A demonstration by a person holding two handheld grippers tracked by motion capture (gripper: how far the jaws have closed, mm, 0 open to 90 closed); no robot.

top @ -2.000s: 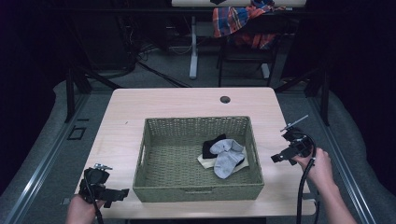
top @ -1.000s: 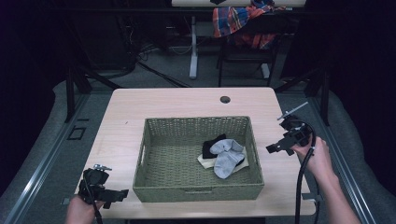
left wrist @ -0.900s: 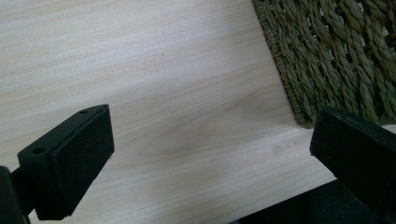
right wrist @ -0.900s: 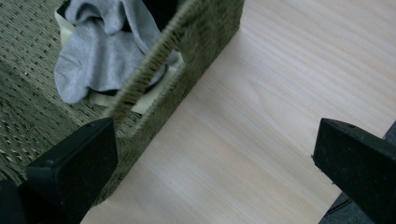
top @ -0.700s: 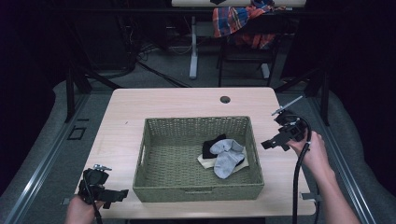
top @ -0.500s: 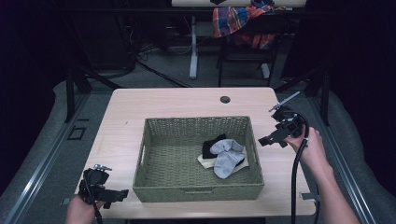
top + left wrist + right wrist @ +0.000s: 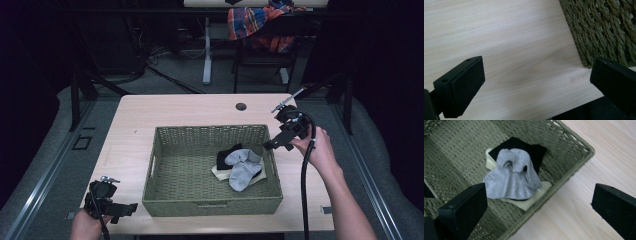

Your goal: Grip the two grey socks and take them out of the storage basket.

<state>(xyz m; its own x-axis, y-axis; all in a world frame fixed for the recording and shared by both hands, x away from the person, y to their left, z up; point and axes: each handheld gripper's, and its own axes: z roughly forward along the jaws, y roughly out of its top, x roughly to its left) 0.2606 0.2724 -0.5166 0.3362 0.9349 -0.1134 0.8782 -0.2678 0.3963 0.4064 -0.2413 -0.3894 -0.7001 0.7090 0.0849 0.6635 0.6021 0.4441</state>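
Right hand-held gripper [image 7: 272, 145] hovering jaws apart over woven basket [image 7: 165, 200] rim, near grey sock [image 7: 511, 177]; left hand-held gripper [image 7: 131, 206] resting jaws apart on worktop [image 7: 150, 112].

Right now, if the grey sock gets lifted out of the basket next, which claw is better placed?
Right. The right claw hangs open at the basket's right rim, beside the grey sock. The left claw sits open low on the table outside the near-left corner.
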